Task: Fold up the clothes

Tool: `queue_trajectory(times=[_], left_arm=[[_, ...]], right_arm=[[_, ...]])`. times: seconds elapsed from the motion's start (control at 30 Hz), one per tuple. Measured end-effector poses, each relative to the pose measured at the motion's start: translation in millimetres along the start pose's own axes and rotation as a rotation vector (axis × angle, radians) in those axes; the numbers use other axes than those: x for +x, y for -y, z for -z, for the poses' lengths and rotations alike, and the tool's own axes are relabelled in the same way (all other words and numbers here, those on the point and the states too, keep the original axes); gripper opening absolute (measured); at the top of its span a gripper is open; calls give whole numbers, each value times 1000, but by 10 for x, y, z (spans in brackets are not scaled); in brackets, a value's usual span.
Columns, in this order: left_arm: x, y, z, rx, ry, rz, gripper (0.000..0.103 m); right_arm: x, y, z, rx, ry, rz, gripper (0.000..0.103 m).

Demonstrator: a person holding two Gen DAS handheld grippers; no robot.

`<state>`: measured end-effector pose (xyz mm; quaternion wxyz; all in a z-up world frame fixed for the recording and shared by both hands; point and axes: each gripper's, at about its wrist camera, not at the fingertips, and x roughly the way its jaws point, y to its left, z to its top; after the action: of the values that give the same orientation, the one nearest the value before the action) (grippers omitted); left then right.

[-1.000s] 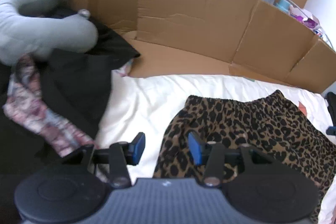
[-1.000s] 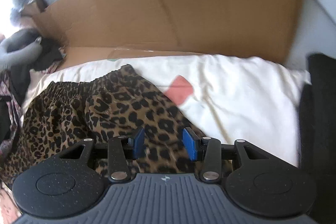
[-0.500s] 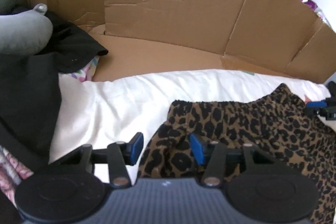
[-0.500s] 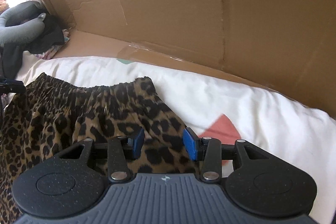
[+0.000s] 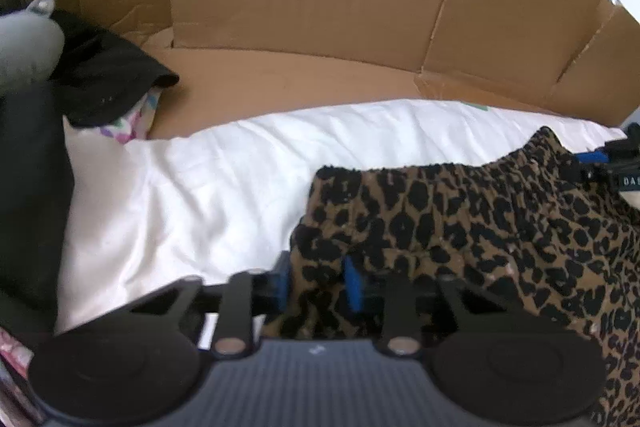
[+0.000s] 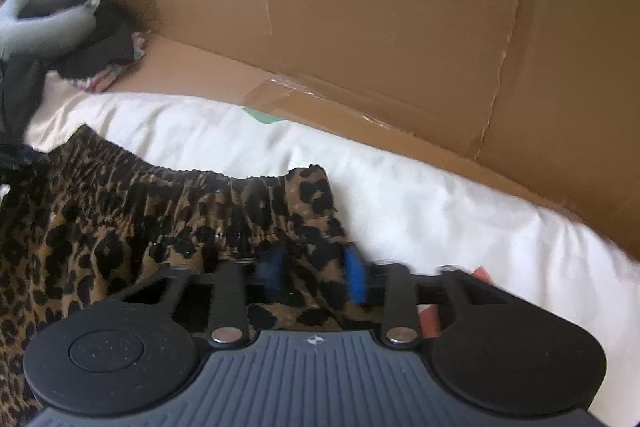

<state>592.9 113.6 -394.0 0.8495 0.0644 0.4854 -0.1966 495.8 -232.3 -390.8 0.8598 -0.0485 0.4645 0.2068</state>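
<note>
Grasp step: left gripper (image 5: 316, 285) and right gripper (image 6: 311, 274), jaws just closing, each pinch the leopard skirt (image 5: 460, 227) near its waistband; next, lift evenly and fold

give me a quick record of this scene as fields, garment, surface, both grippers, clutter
garment: leopard-print garment, elastic waistband toward the cardboard
surface: white bedding
backdrop: flattened cardboard standing behind the bedding
left gripper: jaws have just been closing, leopard fabric bunched between the blue pads, near the garment's left edge
right gripper: jaws have just been closing, fabric between the pads, near the garment's right edge
clutter: black clothing and a grey cushion at the far left
</note>
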Motion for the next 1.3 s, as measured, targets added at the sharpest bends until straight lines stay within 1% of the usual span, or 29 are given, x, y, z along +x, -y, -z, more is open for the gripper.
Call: queue_trajectory(times=[0.03, 0.07, 0.17, 0.3, 0.43, 0.57, 0.63, 0.7, 0.77, 0.8, 0.83, 0.87, 0.93, 1.0, 1.03, 1.07, 1.1, 1.17, 1.3], left_arm=[[-17, 23, -4, 16, 8, -6, 14], [-42, 38, -5, 28, 20, -11, 11], [-104, 32, 0, 32, 51, -10, 8], [-108, 43, 9, 46, 71, -14, 8], [-93, 69, -46, 46, 103, -3, 7], [-49, 137, -100, 86, 118, -17, 7], [34, 161, -112, 98, 97, -40, 8], [114, 172, -110, 98, 59, -67, 17], [103, 174, -116, 90, 45, -83, 21], [76, 171, -120, 83, 40, -87, 28], [36, 165, -117, 76, 34, -90, 32], [-14, 160, -105, 74, 34, -96, 35], [-133, 167, -73, 86, 45, -119, 35], [-251, 198, -44, 94, 63, -139, 38], [-307, 225, -26, 95, 73, -140, 38], [-360, 264, -3, 95, 84, -129, 40], [-409, 309, 24, 95, 94, -116, 45], [-460, 438, 69, 98, 102, -90, 49], [-520, 713, 151, 94, 117, -23, 51]], right_arm=[[-10, 0, -15, -10, -2, 12, 6], [-20, 2, -30, -20, -4, 25, 6], [-68, 12, -72, -33, 15, 54, 5], [-96, -7, -142, -52, 41, 100, 4], [-104, 8, -226, -56, 54, 162, 3], [-77, 34, -272, -70, 55, 227, 3], [-27, 31, -259, -62, 45, 235, 3], [25, 28, -245, -54, 35, 243, 6], [87, 38, -217, -23, -15, 226, 13], [55, 33, -206, -25, -14, 229, 17], [-19, 47, -193, -21, 0, 225, 27], [-96, 62, -179, -16, 14, 221, 31], [-279, 115, -177, 3, 38, 199, 32], [-463, 144, -163, 12, 60, 170, 33], [-555, 144, -149, 12, 71, 152, 33], [-629, 126, -114, 13, 76, 129, 33], [-702, 108, -76, 14, 81, 106, 34], [-778, 40, 40, 24, 82, 79, 34], [-780, -135, 303, 40, 75, 42, 34]])
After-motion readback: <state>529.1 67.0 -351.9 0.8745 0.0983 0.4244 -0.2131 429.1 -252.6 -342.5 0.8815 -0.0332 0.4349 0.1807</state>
